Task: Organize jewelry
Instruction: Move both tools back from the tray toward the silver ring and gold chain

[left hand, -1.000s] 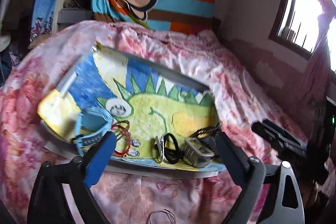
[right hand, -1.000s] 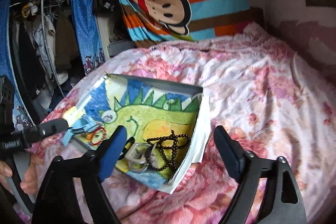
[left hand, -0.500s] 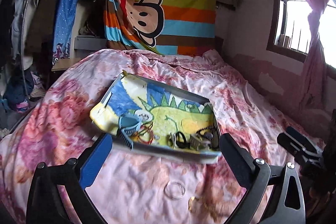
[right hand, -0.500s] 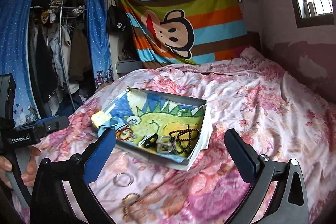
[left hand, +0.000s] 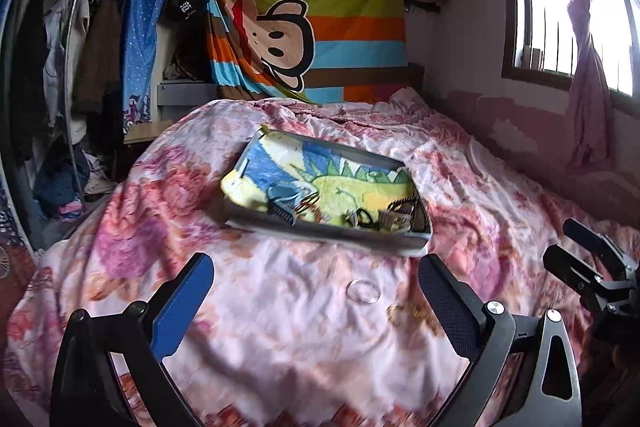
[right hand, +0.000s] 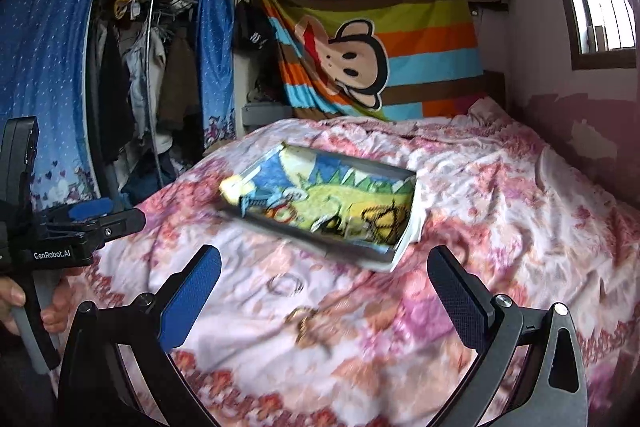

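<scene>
While hovering above the near part of the flowered bedspread [left hand: 280, 327], left gripper [left hand: 316, 295] and right gripper [right hand: 324, 287] both spread wide, nothing between the pads. Beyond them, on the bedspread: tray [left hand: 320, 233] lined with a dinosaur drawing, holding a blue clip [left hand: 282, 197], red loop [right hand: 286, 213] and dark beads [right hand: 384, 219]. Loose near the tray: 1 clear ring [left hand: 363, 291], 1 gold chain [right hand: 310, 323].
</scene>
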